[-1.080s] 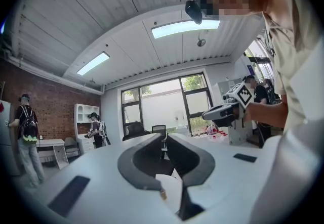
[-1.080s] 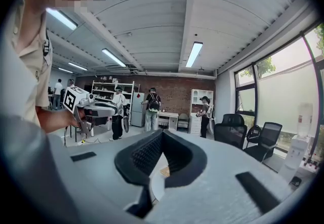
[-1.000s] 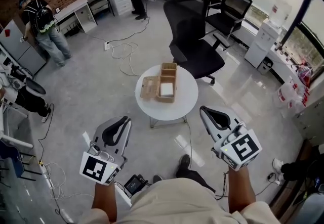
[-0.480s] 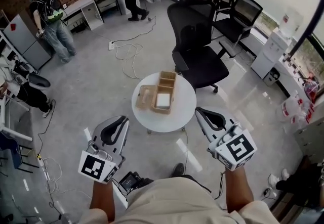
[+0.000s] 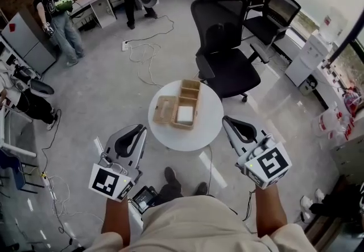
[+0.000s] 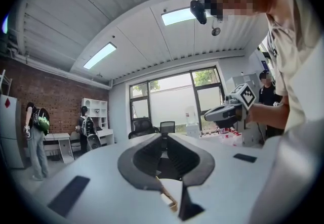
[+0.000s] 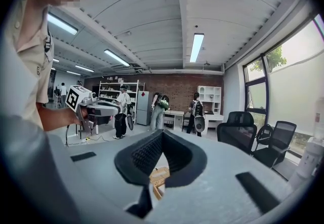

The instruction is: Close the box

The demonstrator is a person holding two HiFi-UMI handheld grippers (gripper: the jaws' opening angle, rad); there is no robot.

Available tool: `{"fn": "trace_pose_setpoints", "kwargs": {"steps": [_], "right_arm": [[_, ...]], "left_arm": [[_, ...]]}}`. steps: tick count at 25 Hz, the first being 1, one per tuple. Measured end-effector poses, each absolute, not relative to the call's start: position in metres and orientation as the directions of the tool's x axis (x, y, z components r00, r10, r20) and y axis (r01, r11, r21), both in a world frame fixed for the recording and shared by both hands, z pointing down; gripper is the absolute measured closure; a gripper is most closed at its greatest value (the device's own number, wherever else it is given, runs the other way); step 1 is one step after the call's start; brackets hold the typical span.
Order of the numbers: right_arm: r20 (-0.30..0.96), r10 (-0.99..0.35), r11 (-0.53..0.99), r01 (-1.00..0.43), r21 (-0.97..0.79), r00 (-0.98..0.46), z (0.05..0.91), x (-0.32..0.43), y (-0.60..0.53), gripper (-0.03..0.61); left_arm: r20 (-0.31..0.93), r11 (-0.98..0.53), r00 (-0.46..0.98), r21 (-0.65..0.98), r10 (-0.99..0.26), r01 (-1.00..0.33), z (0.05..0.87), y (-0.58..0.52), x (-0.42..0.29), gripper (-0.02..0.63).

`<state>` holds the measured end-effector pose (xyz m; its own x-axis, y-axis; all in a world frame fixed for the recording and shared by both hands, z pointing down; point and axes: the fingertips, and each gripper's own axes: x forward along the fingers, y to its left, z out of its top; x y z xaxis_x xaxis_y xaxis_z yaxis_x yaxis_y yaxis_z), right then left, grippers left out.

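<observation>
- The box (image 5: pixel 189 93) sits on the round white table (image 5: pixel 205 131), just past its middle toward the far edge. It is wooden, split into compartments, and one compartment holds a white block (image 5: pixel 185 114).
- Its lid (image 5: pixel 165 110) lies flat and open, folded out toward the table's left edge. The box is not yet closed.
- Over the last second the person has walked up to the table. The shoes (image 5: pixel 170 176) now show just off its near edge, where a moment ago only the bare floor was there.
- The box and lid have not moved, and nothing has touched them.
- The left gripper (image 5: pixel 138 130) hovers off the table's near-left edge. Its jaws are pressed together with nothing between them, as they have been throughout.
- The right gripper (image 5: pixel 227 122) hangs off the near-right edge. Its jaws also meet at the tips and are empty; the box shows only far beyond them.
- A black office chair (image 5: pixel 224 57) stands just beyond the table's far-right edge, clear of the work.
- My judgement is that this is still the approach. The person is now within reach, so the next step is likely to get a gripper under or behind the lid's free edge at the left and swing it over the box.
</observation>
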<state>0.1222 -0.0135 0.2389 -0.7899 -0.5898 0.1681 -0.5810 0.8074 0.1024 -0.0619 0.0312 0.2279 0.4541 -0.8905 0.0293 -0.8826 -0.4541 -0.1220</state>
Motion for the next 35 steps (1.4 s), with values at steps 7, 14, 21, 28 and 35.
{"fn": "trace_pose_setpoints", "kwargs": {"steps": [7, 14, 21, 28, 35], "right_arm": [[0.168, -0.665, 0.746, -0.654, 0.125, -0.728, 0.228, 0.080, -0.047, 0.586], [0.161, -0.742, 0.670, -0.729, 0.140, -0.650, 0.232, 0.048, -0.078, 0.586], [0.175, -0.766, 0.642, -0.754, 0.140, -0.619, 0.245, 0.028, -0.100, 0.586], [0.181, -0.761, 0.645, -0.754, 0.124, -0.622, 0.267, 0.022, -0.125, 0.586], [0.219, -0.739, 0.666, -0.740, 0.095, -0.637, 0.306, 0.027, -0.156, 0.586]], "left_arm": [[0.013, -0.530, 0.532, -0.110, -0.846, -0.841, 0.227, -0.026, -0.110, 0.580], [-0.004, -0.599, 0.602, -0.095, -0.799, -0.795, 0.237, -0.072, -0.149, 0.580], [0.003, -0.613, 0.613, -0.052, -0.790, -0.789, 0.254, -0.102, -0.180, 0.580], [0.043, -0.603, 0.602, -0.025, -0.798, -0.797, 0.280, -0.119, -0.191, 0.580], [0.097, -0.570, 0.568, 0.014, -0.817, -0.822, 0.317, -0.142, -0.189, 0.580]]}}
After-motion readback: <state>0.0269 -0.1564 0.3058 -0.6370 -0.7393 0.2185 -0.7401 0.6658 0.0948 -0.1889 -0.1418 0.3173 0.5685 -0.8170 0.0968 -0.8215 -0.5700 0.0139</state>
